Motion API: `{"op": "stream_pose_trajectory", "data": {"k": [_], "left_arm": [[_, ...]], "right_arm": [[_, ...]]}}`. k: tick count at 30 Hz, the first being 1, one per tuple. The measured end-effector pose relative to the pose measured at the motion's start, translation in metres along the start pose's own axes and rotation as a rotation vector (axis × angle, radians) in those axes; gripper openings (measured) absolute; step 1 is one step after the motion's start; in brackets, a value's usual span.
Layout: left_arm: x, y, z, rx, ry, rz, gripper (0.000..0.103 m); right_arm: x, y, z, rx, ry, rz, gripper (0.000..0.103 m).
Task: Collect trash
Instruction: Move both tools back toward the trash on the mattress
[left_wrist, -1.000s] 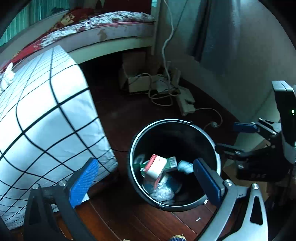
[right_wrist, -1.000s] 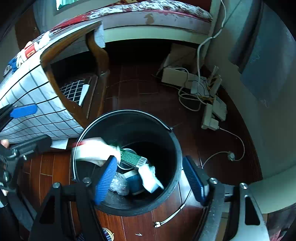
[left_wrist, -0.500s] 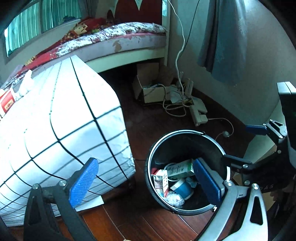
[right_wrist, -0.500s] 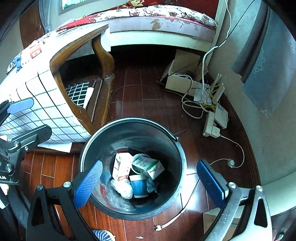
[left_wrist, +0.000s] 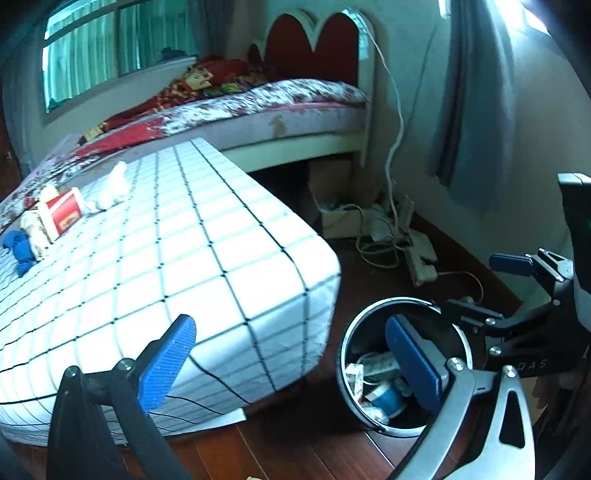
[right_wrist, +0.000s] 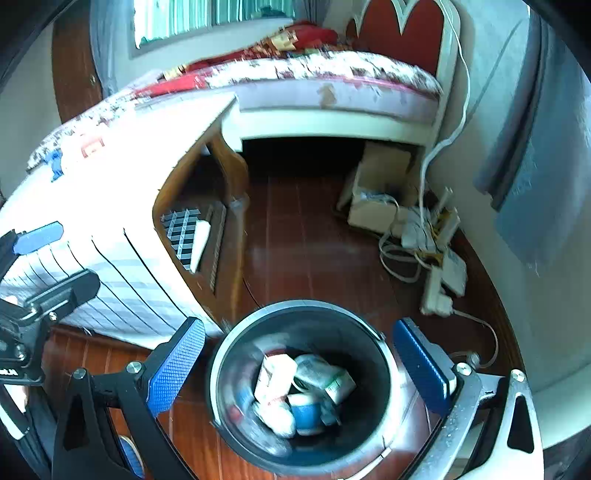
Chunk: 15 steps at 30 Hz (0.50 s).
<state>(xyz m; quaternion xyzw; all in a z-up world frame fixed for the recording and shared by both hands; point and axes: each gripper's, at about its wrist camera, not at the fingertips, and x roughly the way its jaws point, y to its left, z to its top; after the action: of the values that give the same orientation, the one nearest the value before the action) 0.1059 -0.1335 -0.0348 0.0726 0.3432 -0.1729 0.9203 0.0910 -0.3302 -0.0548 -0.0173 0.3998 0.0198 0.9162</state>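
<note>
Blue textured pads line both claws, and both stand spread wide with nothing between them. The left gripper (left_wrist: 291, 363) looks across a corner of the checked tablecloth (left_wrist: 166, 266), its left pad over the cloth and its right pad over the mouth of the black trash bin (left_wrist: 373, 417), which sits low and to its right on the dark wooden floor (left_wrist: 295, 446). The right gripper (right_wrist: 295, 365) hangs almost straight above that bin (right_wrist: 229, 398), its 2 pads framing the rim on either side, a pose that suits dropping things in rather than picking up. Inside lie cartons (right_wrist: 275, 376), a blue-and-white cup (right_wrist: 304, 411) and crumpled wrappers, so part of the collecting looks done.

Farther out, on the far left of the cloth from the left claw, a red-and-white packet (left_wrist: 61, 218), a white crumpled tissue (left_wrist: 110, 184) and a blue scrap (left_wrist: 22, 253) lie well apart from the bin; these are probably the trash left to fetch. Beyond the bin, cables and a power strip (right_wrist: 437, 291) lie by the wall near the bed (left_wrist: 258, 107). The next reach likely goes up over the table edge, so clearing that corner matters
</note>
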Motion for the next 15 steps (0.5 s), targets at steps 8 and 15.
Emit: {"op": "stream_pose_trajectory", "data": {"k": [8, 15], "left_arm": [[-0.017, 0.049, 0.006, -0.061, -0.045, 0.081, 0.102], [-0.030, 0.094, -0.002, -0.123, -0.059, 0.153, 0.102]], "right_arm": [[-0.003, 0.045, 0.034, -0.019, -0.080, 0.050, 0.102], [-0.003, 0.091, 0.055, -0.059, -0.120, 0.102, 0.102]]}}
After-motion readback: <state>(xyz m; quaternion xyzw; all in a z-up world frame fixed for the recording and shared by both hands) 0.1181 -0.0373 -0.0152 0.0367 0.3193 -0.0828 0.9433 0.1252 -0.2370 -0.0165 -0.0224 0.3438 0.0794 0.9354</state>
